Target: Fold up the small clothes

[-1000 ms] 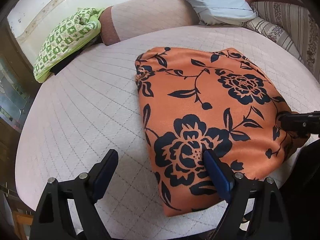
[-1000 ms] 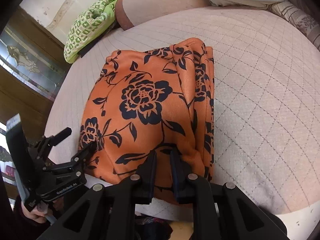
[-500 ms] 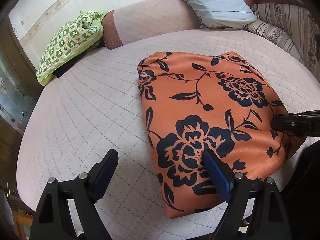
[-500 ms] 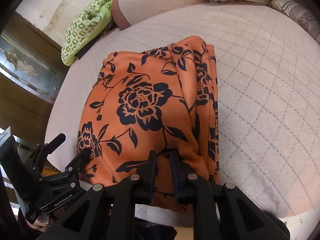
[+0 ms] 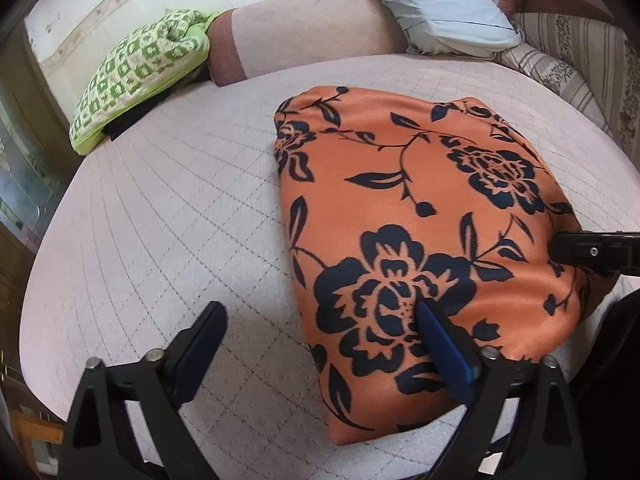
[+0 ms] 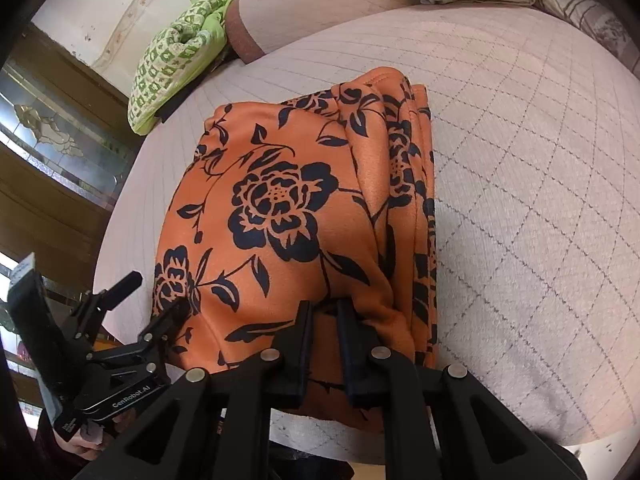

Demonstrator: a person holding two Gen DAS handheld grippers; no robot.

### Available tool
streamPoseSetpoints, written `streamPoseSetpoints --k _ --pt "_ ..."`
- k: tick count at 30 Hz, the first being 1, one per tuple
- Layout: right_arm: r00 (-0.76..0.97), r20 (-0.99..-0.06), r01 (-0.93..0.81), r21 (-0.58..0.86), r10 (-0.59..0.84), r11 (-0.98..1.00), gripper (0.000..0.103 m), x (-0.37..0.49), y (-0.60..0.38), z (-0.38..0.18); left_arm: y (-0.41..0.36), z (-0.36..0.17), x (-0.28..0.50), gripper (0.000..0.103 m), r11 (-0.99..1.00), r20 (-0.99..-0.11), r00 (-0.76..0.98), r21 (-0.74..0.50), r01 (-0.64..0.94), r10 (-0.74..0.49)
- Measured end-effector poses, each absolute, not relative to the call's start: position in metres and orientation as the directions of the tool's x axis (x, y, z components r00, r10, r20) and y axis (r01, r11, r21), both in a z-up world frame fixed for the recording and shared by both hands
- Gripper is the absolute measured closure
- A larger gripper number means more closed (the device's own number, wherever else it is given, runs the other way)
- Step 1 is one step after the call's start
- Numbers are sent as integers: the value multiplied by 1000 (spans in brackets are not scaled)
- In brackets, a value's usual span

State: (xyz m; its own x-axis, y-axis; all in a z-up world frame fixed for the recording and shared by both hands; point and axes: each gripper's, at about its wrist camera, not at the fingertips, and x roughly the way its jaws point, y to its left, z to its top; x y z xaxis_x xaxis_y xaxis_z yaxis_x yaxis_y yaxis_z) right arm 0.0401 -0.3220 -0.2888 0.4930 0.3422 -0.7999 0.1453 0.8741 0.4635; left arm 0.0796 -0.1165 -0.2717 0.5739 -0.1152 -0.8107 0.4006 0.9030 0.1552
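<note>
Right tongs (image 6: 325,316) clamped on near edge of folded orange floral garment (image 6: 280,216), lower centre. Left tongs (image 5: 320,326) just opened wide, empty, straddling garment's left edge. Garment on bed (image 5: 160,200), long axis toward upper frame.

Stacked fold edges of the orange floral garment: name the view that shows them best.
The right wrist view. There the orange floral garment shows its layered edges running down its right side, beside the right gripper pinching the near hem. The left wrist view shows only the smooth top panel.
</note>
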Motion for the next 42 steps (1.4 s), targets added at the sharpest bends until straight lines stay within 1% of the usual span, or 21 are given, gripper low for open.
streamPoseSetpoints --k 3,5,10,15,17,19,21,22,24,26,29,31,36,38,42 --pt "501 -794 150 471 344 869 88 39 -322 -290 -111 -275 84 0 913 -822 554 119 391 -130" --pt "504 -793 149 472 344 869 88 39 -323 -290 -109 -277 85 0 914 -825 549 107 391 -138" --pt "508 -792 150 468 338 871 88 38 -322 -291 -110 -282 82 0 908 -815 565 129 398 -132" --pt "513 -787 156 478 343 864 88 37 -323 -291 -109 -279 87 0 918 -844 523 107 382 -119" --pt "508 -785 169 495 355 852 88 37 -325 -291 -109 -276 91 0 924 -872 479 95 370 -103" --pt "496 -788 160 496 365 853 88 36 -326 -286 -110 -267 97 0 915 -913 396 71 396 -100" --pt "483 -791 152 499 377 853 86 36 -328 -280 -111 -253 100 0 892 -923 370 71 446 -111" --pt "472 -794 153 501 383 852 86 36 -329 -274 -109 -241 100 0 888 -905 408 86 453 -121" --pt "471 -795 147 499 383 854 86 37 -331 -262 -101 -217 105 0 908 -860 495 101 407 -126" --pt "507 -770 116 505 386 855 86 42 -334 -243 -95 -211 117 0 934 -863 493 80 347 -109" --pt "538 -756 119 506 373 855 82 64 -342 -227 -93 -221 136 0 953 -897 426 21 302 -116" --pt "540 -759 127 501 364 856 77 85 -346 -226 -95 -233 143 0 957 -909 397 -3 290 -123" --pt "514 -784 164 488 348 857 76 136 -343 -237 -101 -250 142 0 958 -909 398 -4 286 -123" --pt "491 -804 175 468 335 866 76 157 -336 -247 -106 -257 136 0 957 -912 396 11 291 -110" --pt "397 -881 245 372 258 895 76 186 -332 -283 -110 -268 131 0 953 -916 387 16 301 -107"
